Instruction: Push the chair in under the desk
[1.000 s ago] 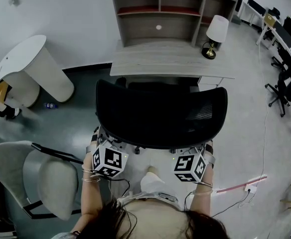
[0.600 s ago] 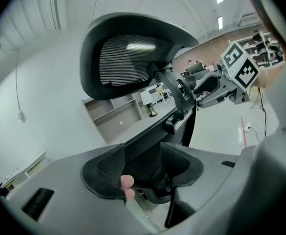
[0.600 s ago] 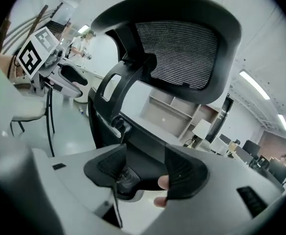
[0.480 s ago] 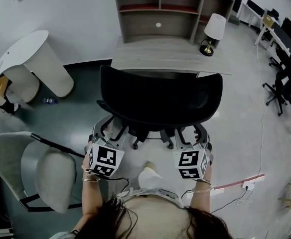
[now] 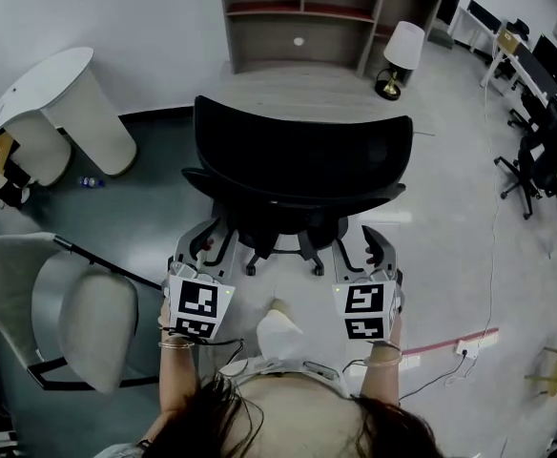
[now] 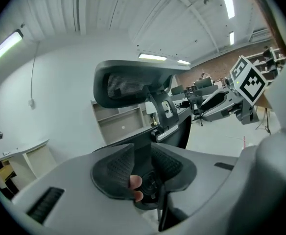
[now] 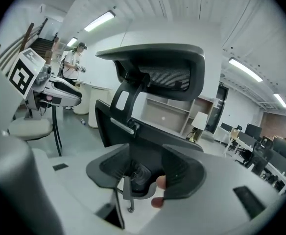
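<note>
Two grippers — my left gripper (image 5: pixel 202 244) and right gripper (image 5: pixel 376 248) — are hovering just behind the chair (image 5: pixel 302 160), and both pairs of fingers (image 6: pixel 114 168) are closing with nothing between them. The chair is standing at the worktop's (image 5: pixel 307 84) front edge, backrest toward me.

The chair (image 5: pixel 302 156) stands before the desk (image 5: pixel 259 84), with a lamp (image 5: pixel 400 53) on its right end.
</note>
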A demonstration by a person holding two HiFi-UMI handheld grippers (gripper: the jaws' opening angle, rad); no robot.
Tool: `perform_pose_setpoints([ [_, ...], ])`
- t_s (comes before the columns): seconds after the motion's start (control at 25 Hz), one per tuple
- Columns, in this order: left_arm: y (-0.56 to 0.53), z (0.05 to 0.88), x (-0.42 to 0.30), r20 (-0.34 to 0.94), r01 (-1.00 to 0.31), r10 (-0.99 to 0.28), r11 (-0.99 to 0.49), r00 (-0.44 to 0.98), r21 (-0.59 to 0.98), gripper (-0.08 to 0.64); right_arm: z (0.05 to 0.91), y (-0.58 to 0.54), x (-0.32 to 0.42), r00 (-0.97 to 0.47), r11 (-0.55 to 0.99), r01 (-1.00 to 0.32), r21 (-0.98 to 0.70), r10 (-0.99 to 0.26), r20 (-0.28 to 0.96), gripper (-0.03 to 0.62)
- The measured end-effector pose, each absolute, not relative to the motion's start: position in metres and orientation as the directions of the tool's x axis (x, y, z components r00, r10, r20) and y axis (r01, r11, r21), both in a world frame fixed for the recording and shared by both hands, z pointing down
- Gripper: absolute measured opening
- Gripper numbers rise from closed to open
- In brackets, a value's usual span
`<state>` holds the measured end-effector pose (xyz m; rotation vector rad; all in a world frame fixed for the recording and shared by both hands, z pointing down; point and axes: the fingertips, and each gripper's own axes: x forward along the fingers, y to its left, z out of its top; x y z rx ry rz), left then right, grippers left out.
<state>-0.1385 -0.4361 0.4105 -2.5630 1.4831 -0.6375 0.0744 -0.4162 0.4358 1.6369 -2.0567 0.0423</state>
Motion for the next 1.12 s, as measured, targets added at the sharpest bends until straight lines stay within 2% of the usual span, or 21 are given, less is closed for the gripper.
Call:
perform_pose_setpoints([
  [0.68,-0.354,0.398,-0.135,0.251,-0.852,-0.883,-0.456,0.397,-0.256,0.051,0.426,-0.351,0.071,-0.173,0.301,-0.899,0.32,-0.912,0.373,0.179],
  [1.12,-0.314,0.385,-0.133,0.228,-0.851,-0.885,-0.457,0.406,-0.258,0.026,0.408,-0.318,0.06,-0.179,0.288,-0.905,0.312,-0.925,0.336,0.126],
])
